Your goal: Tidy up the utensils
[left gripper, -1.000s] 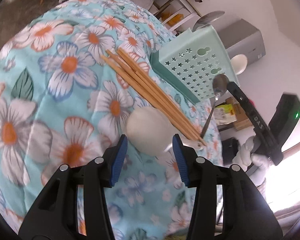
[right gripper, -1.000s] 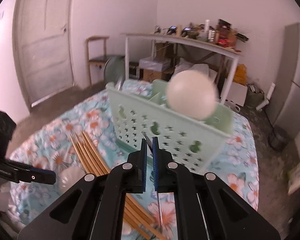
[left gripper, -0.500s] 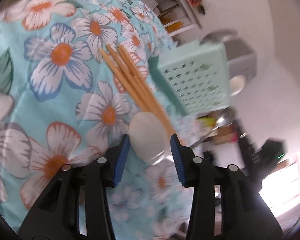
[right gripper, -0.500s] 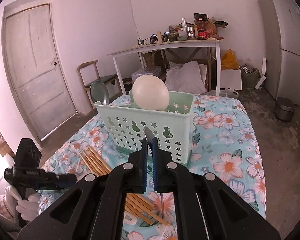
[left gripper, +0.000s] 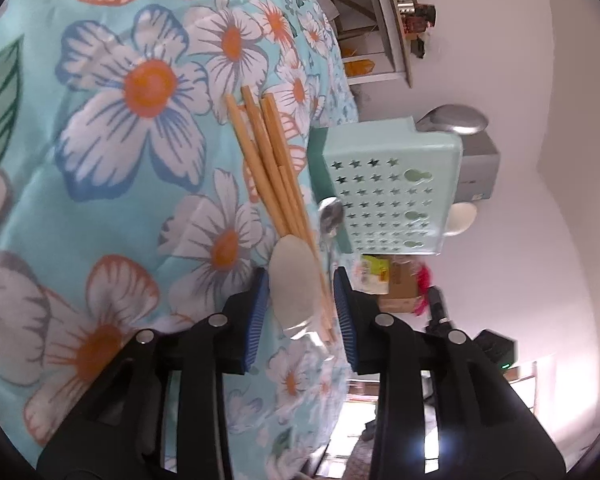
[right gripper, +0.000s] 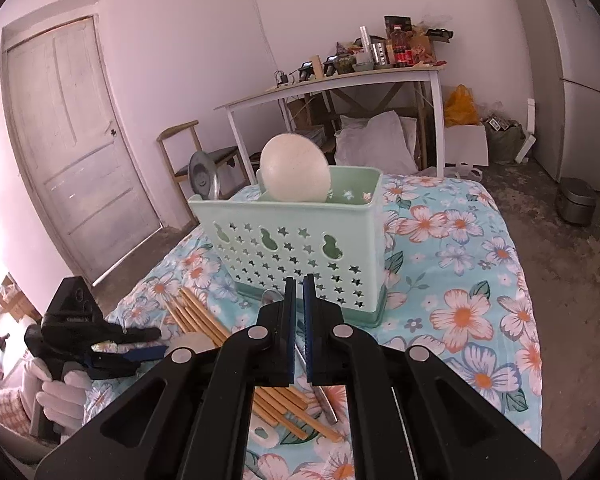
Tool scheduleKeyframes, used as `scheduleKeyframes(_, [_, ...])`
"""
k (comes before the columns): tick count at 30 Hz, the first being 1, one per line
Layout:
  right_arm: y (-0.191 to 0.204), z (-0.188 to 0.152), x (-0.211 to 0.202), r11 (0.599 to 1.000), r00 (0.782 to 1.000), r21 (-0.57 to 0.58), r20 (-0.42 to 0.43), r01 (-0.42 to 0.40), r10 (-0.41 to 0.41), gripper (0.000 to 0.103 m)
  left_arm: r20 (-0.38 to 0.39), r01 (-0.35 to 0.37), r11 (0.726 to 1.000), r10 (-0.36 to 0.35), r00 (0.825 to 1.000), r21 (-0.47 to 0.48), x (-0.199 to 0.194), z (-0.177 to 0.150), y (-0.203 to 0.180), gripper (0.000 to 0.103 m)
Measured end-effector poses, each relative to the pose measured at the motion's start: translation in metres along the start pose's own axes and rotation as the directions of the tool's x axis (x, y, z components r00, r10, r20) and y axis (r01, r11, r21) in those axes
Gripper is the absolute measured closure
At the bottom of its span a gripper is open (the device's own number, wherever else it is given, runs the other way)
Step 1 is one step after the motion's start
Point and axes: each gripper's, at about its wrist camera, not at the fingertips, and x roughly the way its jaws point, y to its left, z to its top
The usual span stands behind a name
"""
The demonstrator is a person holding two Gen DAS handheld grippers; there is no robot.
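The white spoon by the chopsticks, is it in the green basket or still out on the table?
Out. The white spoon lies on the flowered cloth beside the chopsticks, between the open left gripper fingers; the green basket stands apart.

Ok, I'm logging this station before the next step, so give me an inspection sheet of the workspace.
Surface: floral tablecloth, cleanliness not judged.
Job's things: mint caddy upright, holding a white spoon and a metal ladle; chopsticks, a metal spoon and a second white spoon lie loose before it.
Clutter: nothing seen on the cloth.
Grippers: left gripper open around the loose white spoon; right gripper shut, whether on anything is unclear.
Cables: nothing seen.
Surroundings: door, cluttered side table, fridge.
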Motion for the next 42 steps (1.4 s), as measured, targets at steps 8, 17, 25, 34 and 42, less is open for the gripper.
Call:
scheduleKeyframes(8, [0.049,-0.035,0.039,0.978,0.968,-0.14,-0.217,-0.157,0.124,0.097,0.004,0.125,0.988,-0.125,0.992,-0.09,-0.008,0.001,0.01,0.068])
scheduleKeyframes(17, [0.115,-0.081,0.075,0.86,0.956,-0.501,-0.287,-0.1,-0.056,0.069,-0.012,0.169,0.98,-0.171,0.985,-0.101,-0.011,-0.001,0.01,0.068])
scheduleKeyframes(25, [0.102,-0.077,0.087,0.897,0.953,-0.427,-0.302,-0.114,-0.023,0.076,-0.027,0.157,0.982,-0.161,0.987,-0.106,-0.001,0.0,0.01,0.068])
scheduleKeyframes(34, [0.097,-0.076,0.082,0.899,0.955,-0.417,-0.296,-0.138,0.009,0.078,-0.062,-0.018,0.999,0.015,0.998,-0.044,0.021,0.004,-0.003,0.076])
scheduleKeyframes(42, [0.084,-0.059,0.064,0.909,0.917,-0.283,-0.344,-0.306,0.201,0.07,-0.065,-0.016,1.0,0.017,0.998,0.013,0.012,-0.001,-0.009,0.085])
